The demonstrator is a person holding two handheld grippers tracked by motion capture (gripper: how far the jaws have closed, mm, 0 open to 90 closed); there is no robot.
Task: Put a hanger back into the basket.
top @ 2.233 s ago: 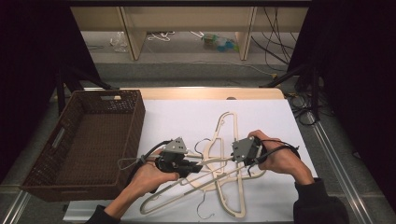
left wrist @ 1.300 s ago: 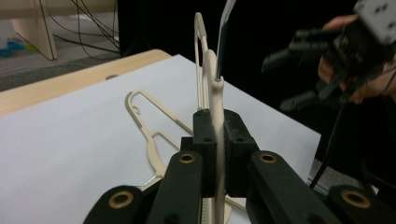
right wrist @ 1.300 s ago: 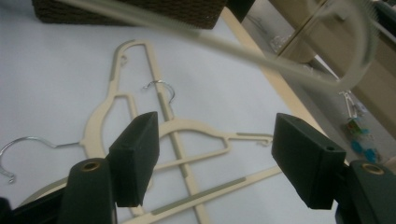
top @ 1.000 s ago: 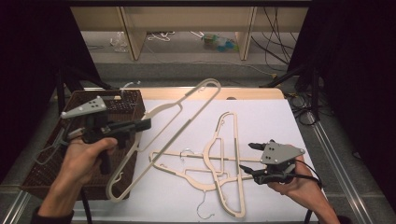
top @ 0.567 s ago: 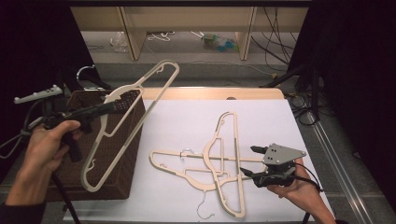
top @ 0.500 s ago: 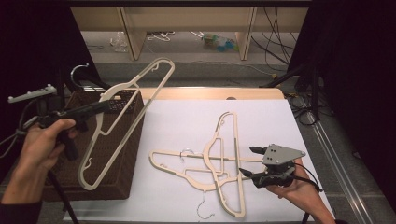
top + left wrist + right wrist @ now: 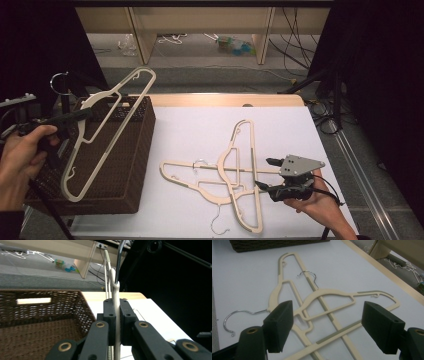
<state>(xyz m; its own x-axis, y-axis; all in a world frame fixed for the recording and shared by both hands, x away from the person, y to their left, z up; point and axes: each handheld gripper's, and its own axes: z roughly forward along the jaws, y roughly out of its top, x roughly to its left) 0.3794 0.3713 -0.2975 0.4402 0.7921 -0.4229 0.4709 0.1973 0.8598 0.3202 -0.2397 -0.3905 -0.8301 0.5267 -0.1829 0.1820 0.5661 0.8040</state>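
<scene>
Up left, left gripper (image 7: 75,116) pinching slim cream hanger (image 7: 107,127) over woven basket (image 7: 132,165), right gripper (image 7: 268,175) jaws spread.

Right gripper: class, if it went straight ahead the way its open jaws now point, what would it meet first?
Probably the two crossed cream hangers on the white table. The right gripper stands open just short of their overlap, though its height above them is unclear.

Cream hangers: three in all.
- Held up over the basket: one hanger (image 7: 107,127).
- Lying crossed on the white table top: two, a first hanger (image 7: 212,176) and a second hanger (image 7: 246,175).
Wicker baskets: one basket (image 7: 131,165).
Hand-held grippers: two, the left gripper (image 7: 75,116) and the right gripper (image 7: 264,173).
</scene>
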